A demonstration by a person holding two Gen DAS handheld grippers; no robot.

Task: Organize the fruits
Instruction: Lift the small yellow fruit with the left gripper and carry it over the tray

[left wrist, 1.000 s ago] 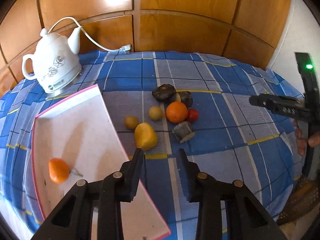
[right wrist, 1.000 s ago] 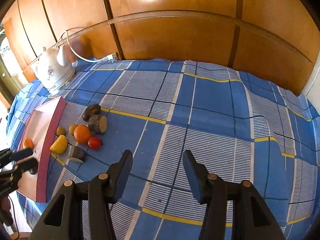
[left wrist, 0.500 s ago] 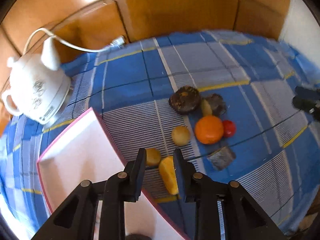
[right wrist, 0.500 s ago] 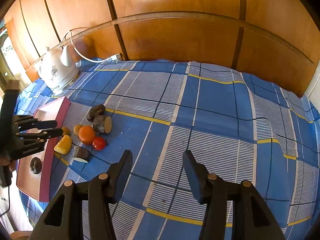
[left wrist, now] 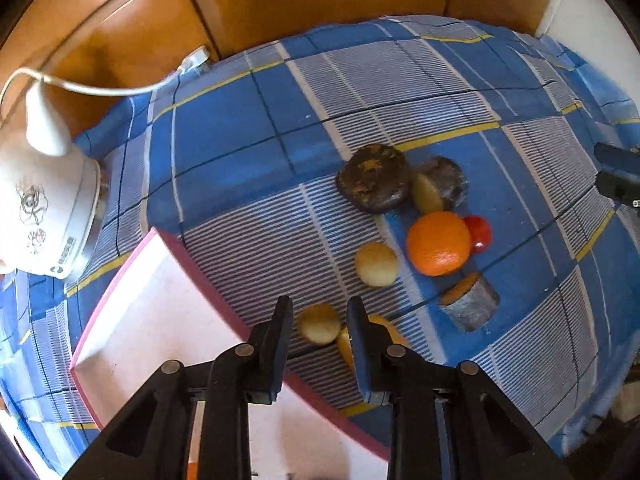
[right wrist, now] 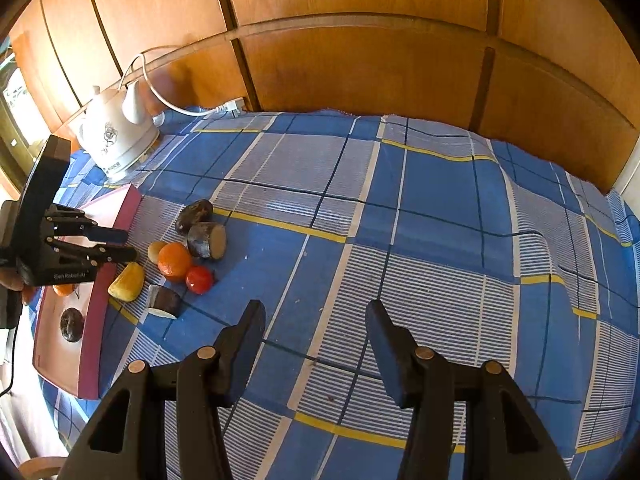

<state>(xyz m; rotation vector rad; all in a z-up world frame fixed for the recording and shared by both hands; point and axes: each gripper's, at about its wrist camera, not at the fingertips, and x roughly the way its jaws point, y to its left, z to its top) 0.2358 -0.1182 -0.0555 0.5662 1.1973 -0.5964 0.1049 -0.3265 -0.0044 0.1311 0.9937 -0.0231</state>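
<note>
My left gripper (left wrist: 318, 330) is open, its fingertips on either side of a small yellow round fruit (left wrist: 319, 324) by the pink tray (left wrist: 152, 320). A yellow mango (left wrist: 384, 334) lies just right of it. Further off lie another small yellow fruit (left wrist: 376, 264), an orange (left wrist: 438, 242), a red tomato (left wrist: 478, 234), a dark round fruit (left wrist: 374, 178) and two cut dark pieces (left wrist: 470, 306). My right gripper (right wrist: 316, 328) is open and empty over bare cloth. The right wrist view shows the left gripper (right wrist: 116, 244) above the tray (right wrist: 86, 360), which holds an orange fruit (right wrist: 64, 290) and a dark fruit (right wrist: 72, 324).
A white electric kettle (right wrist: 116, 140) with its cord stands at the back left of the blue checked cloth (right wrist: 400, 240). Wooden panels rise behind the table. The cloth to the right of the fruit pile is bare.
My left gripper has moved forward and down from over the tray to the small yellow fruit, with its fingers narrowed around it. A dark fruit now lies in the tray. My right gripper stayed still.
</note>
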